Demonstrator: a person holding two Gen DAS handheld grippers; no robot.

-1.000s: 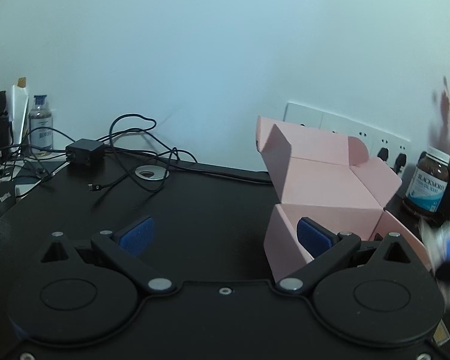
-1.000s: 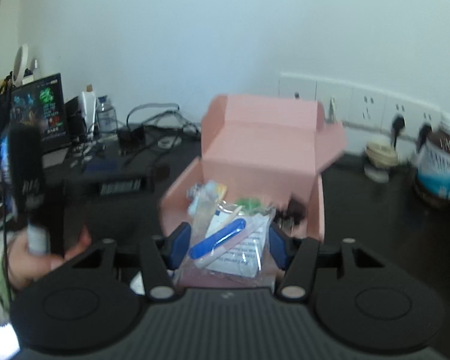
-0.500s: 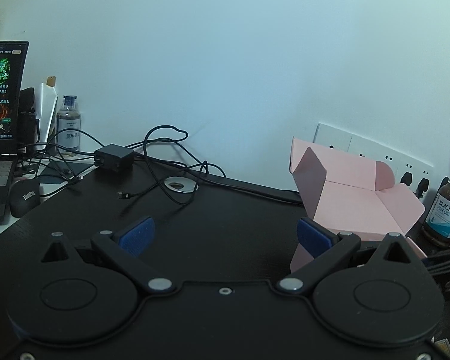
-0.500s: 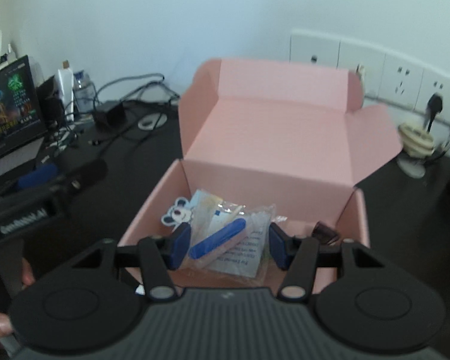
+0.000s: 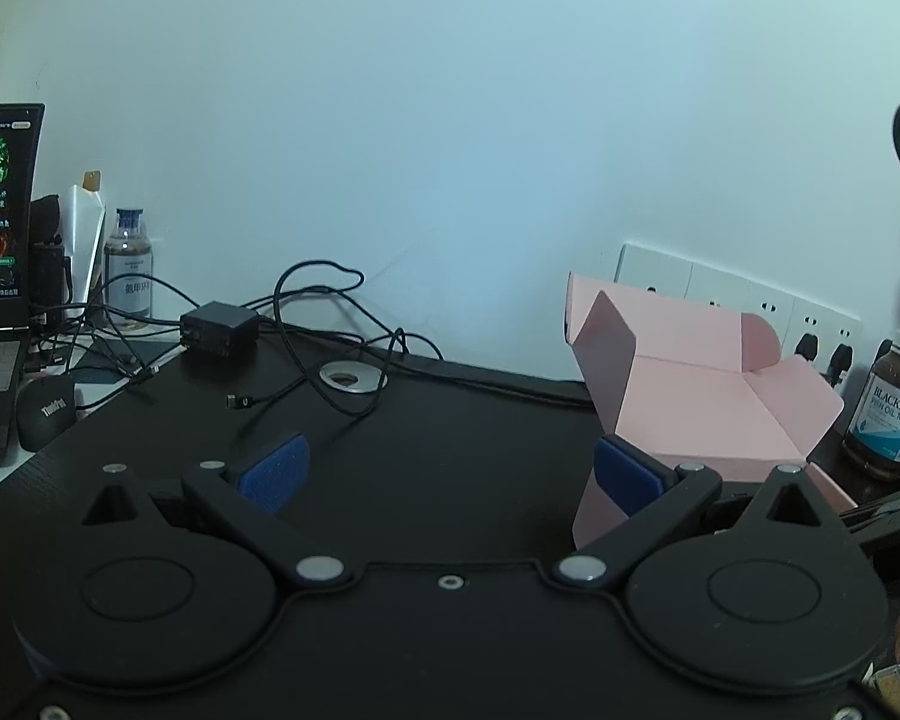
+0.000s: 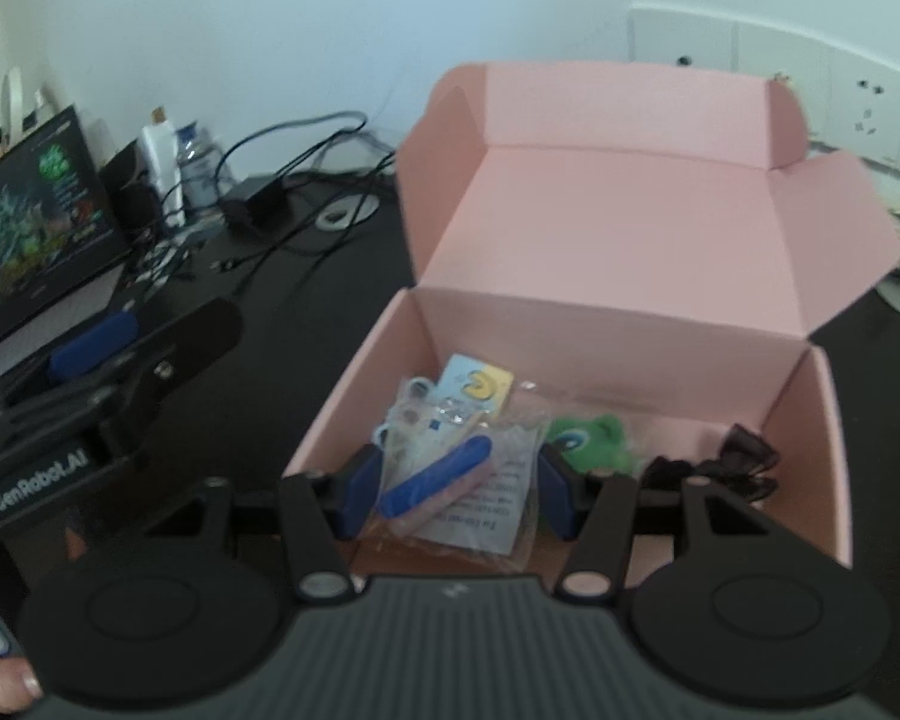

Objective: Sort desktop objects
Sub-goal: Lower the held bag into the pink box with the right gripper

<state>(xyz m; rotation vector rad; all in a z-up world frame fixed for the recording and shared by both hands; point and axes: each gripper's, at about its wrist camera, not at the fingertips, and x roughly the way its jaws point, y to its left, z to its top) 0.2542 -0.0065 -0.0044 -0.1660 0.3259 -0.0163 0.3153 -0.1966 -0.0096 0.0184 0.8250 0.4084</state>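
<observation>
Right gripper (image 6: 456, 495): tilted steeply down over the open pink cardboard box (image 6: 822, 438); blue pads part-way closed, clamped on either side of a clear plastic packet with a blue-and-pink stick and a printed leaflet inside (image 6: 468, 492).
Reason for hold: packet pinched across its width, hanging above the near end of the box floor, apparently so it can be let go among the things already sorted.
Packet position: between the pads, inside the box opening, just in front of a light-blue card with a yellow figure (image 6: 480, 387).
Box contents: green plush toy (image 6: 594, 441) beside the packet; dark tangled item (image 6: 714, 465) at the right corner.
Box lid: folded up and back toward the wall, side flaps spread, leaving the opening free for entry from above.
Left gripper (image 5: 447, 468): pointed nearly level across the black desk (image 5: 450, 432); jaws spread wide, nothing between them.
Left pose: parked just beside the box's left wall, seemingly waiting clear of the drop.
Step judged: release of packet into box not yet done.
</observation>
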